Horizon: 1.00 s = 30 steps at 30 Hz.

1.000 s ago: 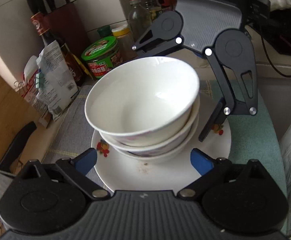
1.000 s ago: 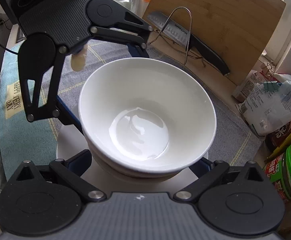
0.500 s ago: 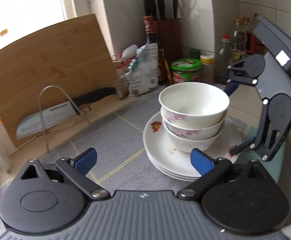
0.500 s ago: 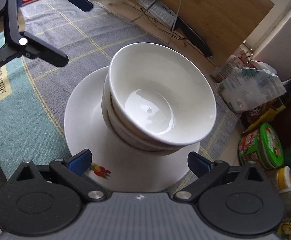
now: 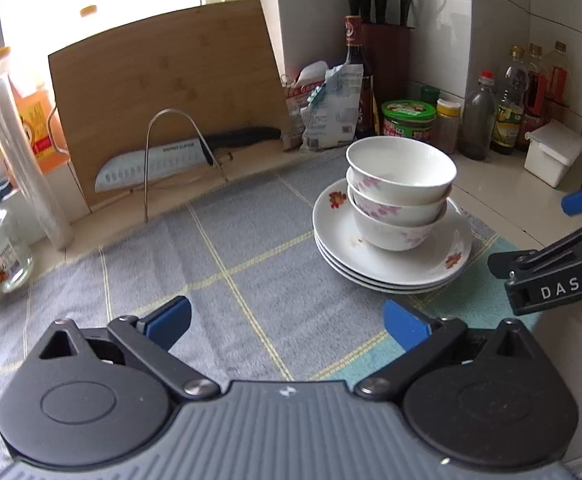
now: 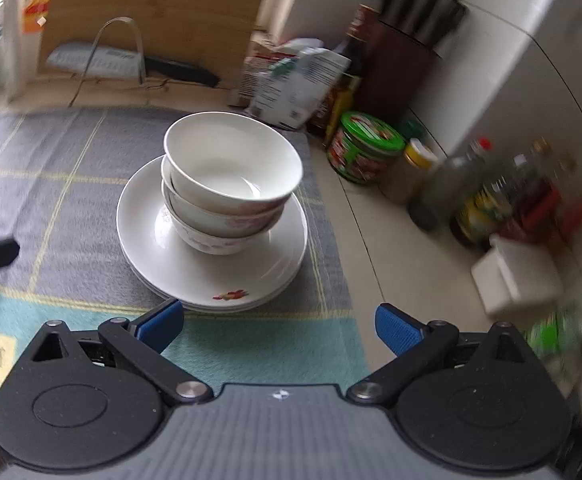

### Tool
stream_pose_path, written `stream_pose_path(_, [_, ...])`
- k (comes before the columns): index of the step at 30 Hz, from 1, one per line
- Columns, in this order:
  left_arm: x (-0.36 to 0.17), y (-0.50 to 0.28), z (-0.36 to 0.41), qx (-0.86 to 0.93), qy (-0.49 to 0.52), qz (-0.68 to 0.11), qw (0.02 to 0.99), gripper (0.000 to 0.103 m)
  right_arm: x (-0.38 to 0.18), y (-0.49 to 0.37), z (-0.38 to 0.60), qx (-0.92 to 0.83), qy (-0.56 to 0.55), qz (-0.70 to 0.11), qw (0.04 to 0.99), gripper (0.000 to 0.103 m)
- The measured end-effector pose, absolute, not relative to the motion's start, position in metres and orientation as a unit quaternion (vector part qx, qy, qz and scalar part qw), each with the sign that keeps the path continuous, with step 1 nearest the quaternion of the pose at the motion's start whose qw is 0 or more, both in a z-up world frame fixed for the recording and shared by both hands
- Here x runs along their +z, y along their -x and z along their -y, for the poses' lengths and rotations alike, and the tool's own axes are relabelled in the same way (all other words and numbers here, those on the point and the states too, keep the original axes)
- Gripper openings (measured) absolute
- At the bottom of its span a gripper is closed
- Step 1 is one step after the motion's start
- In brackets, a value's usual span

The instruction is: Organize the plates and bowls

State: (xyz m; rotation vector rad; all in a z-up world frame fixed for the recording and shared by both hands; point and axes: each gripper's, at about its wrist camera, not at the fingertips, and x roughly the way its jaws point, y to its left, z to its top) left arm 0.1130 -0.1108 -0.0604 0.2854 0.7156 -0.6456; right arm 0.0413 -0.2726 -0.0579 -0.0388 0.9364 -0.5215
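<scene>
Both grippers' jaws have pulled back, leaving stacked bowls (image 5: 401, 192) ahead, untouched.

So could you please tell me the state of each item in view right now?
Bowls: three, nested, upright, on the plates.
Plates: stacked on the cloth.
Knife: lying in the wire rack.
Cutting board: leaning upright.
Green-lidded jar: closed.
Left gripper: jaws opening, nothing between them.
Right gripper: open, empty.

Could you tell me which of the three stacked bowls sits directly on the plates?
The bottom bowl: it alone rests on the top plate, while the other two bowls nest inside it, one above the other.
</scene>
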Motion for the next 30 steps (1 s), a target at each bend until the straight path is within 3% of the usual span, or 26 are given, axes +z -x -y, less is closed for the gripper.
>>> stream_pose_path(12, [-0.033,-0.094,0.095,-0.277,-0.093,-0.386,0.875,0.102,-0.033,0.005,0.255,-0.309,-0.088,-0.409,0.854,0.103])
stream_pose_path(30, [-0.011,-0.073,0.115,-0.257,-0.085,-0.376,0.886,0.102,-0.018,0.014,0.267,-0.276,-0.100,-0.388,0.874,0.103])
